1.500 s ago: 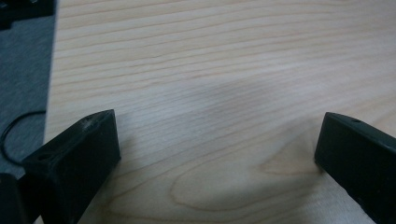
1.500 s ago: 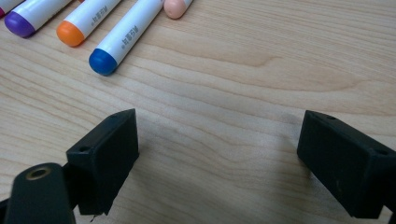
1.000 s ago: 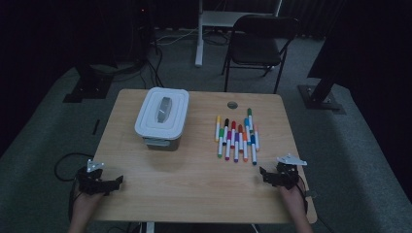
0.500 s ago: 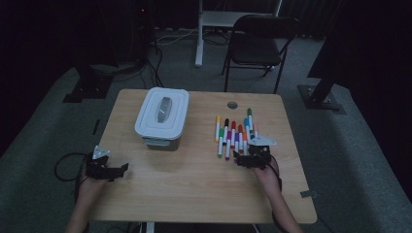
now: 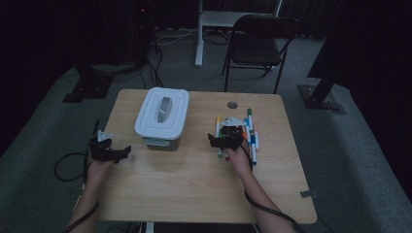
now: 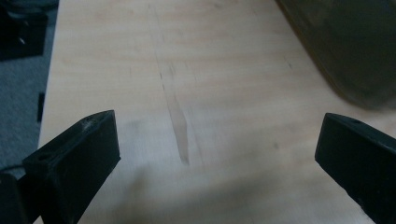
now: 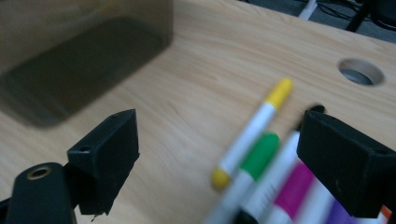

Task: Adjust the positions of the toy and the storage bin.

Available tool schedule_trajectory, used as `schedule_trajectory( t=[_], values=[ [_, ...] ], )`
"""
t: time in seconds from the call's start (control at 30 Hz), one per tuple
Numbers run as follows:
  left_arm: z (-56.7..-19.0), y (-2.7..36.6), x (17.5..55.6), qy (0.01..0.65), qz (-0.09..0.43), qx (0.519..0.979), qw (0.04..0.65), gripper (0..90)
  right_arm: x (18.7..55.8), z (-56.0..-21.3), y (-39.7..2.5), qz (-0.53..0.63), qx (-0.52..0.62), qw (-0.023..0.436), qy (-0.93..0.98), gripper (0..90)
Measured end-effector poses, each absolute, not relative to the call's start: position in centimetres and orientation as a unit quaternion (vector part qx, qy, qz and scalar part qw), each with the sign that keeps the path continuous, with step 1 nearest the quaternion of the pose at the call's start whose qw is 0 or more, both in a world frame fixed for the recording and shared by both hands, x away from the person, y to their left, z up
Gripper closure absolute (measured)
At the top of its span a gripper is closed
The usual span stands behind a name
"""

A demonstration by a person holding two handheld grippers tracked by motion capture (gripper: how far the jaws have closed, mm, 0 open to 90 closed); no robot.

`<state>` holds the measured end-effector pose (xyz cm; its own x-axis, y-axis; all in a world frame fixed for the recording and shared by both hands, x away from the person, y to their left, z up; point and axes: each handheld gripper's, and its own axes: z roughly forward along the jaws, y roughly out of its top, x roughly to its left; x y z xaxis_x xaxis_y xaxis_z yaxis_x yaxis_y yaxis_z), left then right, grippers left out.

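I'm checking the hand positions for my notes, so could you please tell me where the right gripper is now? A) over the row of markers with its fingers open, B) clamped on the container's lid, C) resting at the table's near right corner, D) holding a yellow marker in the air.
A: the right gripper sits over the markers, and its own view shows open fingers with the yellow marker lying on the table.
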<state>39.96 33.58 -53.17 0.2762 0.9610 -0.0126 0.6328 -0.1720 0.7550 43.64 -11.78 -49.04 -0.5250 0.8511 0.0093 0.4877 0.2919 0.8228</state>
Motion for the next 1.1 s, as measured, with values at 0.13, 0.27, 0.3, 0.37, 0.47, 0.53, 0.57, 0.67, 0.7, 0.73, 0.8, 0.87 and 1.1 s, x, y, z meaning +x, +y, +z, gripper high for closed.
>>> schedule_trajectory(
  t=[0.13,0.27,0.3,0.37,0.47,0.53,0.57,0.67,0.7,0.73,0.8,0.87,1.1],
  values=[
    [-53.2,33.7,41.4,0.561,0.247,0.710,0.347,0.6,45.1,-49.1,-10.0,0.408,0.432,0.211,0.776,12.6],
    [-53.7,33.8,42.8,0.571,0.247,0.700,0.350,0.6,46.1,-49.5,-8.6,0.395,0.424,0.203,0.789,12.6],
    [-53.8,33.8,43.2,0.570,0.248,0.702,0.347,0.6,46.9,-49.7,-8.0,0.389,0.427,0.199,0.792,12.6],
    [-53.9,33.8,43.9,0.568,0.246,0.705,0.346,0.5,47.5,-50.0,-7.5,0.389,0.434,0.194,0.789,12.6],
    [-54.0,33.6,45.0,0.569,0.243,0.707,0.342,0.6,48.1,-50.3,-7.1,0.384,0.438,0.189,0.791,12.6],
    [-54.0,33.3,45.8,0.568,0.242,0.713,0.333,0.5,48.7,-50.6,-6.5,0.378,0.439,0.187,0.794,12.6],
    [-53.9,33.2,46.2,0.569,0.238,0.712,0.335,0.6,48.9,-50.6,-6.4,0.379,0.439,0.186,0.793,12.6],
    [-53.6,33.0,47.1,0.567,0.234,0.710,0.345,0.5,49.6,-50.5,-6.1,0.379,0.450,0.182,0.788,14.3],
    [-53.5,32.9,47.5,0.567,0.232,0.712,0.343,0.5,49.8,-50.5,-6.0,0.379,0.453,0.181,0.786,14.3],
    [-53.3,32.6,47.9,0.567,0.227,0.713,0.344,0.6,50.0,-50.5,-5.9,0.380,0.453,0.183,0.786,14.3],
    [-53.0,32.2,48.5,0.560,0.225,0.717,0.348,0.6,50.4,-50.5,-5.7,0.382,0.460,0.181,0.780,14.3],
    [-52.6,31.8,49.0,0.552,0.222,0.725,0.347,0.5,51.0,-50.6,-5.3,0.379,0.474,0.178,0.775,14.2],
    [-51.6,30.1,49.3,0.530,0.207,0.739,0.360,0.5,51.8,-50.9,-3.9,0.380,0.477,0.162,0.775,14.1]
  ],
)
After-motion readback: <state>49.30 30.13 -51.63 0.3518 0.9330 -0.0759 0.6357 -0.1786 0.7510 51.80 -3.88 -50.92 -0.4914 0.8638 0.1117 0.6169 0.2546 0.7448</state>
